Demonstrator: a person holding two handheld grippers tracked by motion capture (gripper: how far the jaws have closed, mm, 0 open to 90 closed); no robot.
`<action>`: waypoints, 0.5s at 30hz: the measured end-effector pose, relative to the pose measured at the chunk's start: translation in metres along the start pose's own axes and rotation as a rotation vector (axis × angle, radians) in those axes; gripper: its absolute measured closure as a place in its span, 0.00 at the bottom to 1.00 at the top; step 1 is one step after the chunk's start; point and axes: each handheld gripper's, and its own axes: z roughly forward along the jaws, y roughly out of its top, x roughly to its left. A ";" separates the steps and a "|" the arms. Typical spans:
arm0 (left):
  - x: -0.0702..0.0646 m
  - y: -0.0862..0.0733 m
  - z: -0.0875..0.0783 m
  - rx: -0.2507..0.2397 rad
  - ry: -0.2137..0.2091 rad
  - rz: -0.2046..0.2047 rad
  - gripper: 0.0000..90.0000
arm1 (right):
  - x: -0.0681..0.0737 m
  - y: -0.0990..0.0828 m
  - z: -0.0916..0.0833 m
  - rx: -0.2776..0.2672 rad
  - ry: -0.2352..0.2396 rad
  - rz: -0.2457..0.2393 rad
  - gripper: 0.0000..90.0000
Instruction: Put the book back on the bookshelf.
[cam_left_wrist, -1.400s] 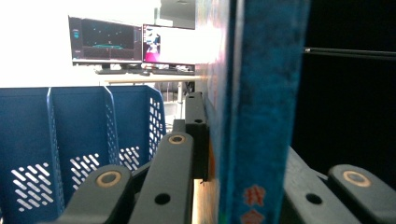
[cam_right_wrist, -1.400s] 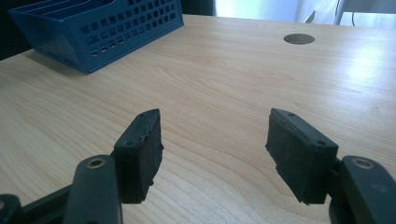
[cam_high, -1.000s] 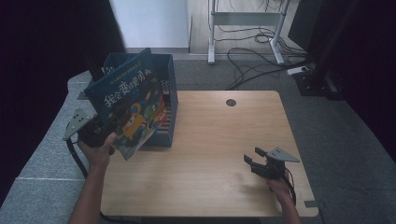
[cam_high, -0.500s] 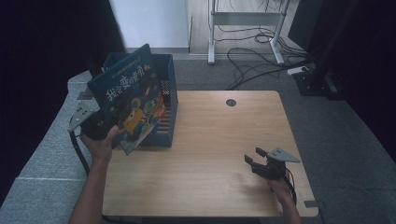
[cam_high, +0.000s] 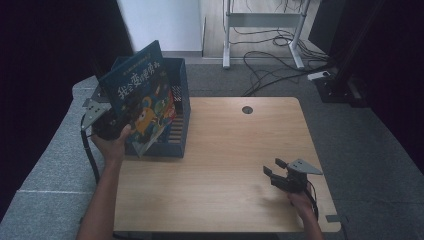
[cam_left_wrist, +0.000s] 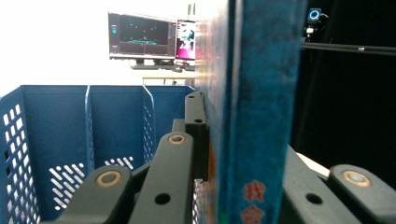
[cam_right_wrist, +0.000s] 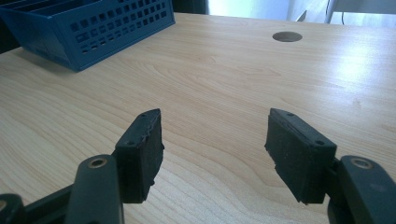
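Black jaws of your left gripper (cam_high: 111, 125) are clamping the book (cam_high: 140, 97) by its lower edge; in the left gripper view the book's (cam_left_wrist: 252, 102) blue spine is standing upright between them. You are holding it tilted over the blue rack (cam_high: 176, 107) at the table's (cam_high: 235, 150) nine o'clock side. Your right gripper (cam_high: 274, 170) is resting at about four o'clock, well apart from the rack, its jaws standing wide with nothing but bare wood between them in the right gripper view.
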 end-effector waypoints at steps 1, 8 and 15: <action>0.000 0.000 0.002 0.000 0.002 -0.001 0.92 | 0.000 0.000 0.000 0.001 0.000 0.001 0.39; -0.007 0.001 0.018 -0.003 0.041 0.033 0.92 | -0.001 -0.002 0.000 0.002 0.001 0.002 0.39; -0.008 -0.003 0.037 0.015 0.035 0.005 0.92 | -0.001 -0.001 -0.001 -0.005 0.001 -0.006 0.39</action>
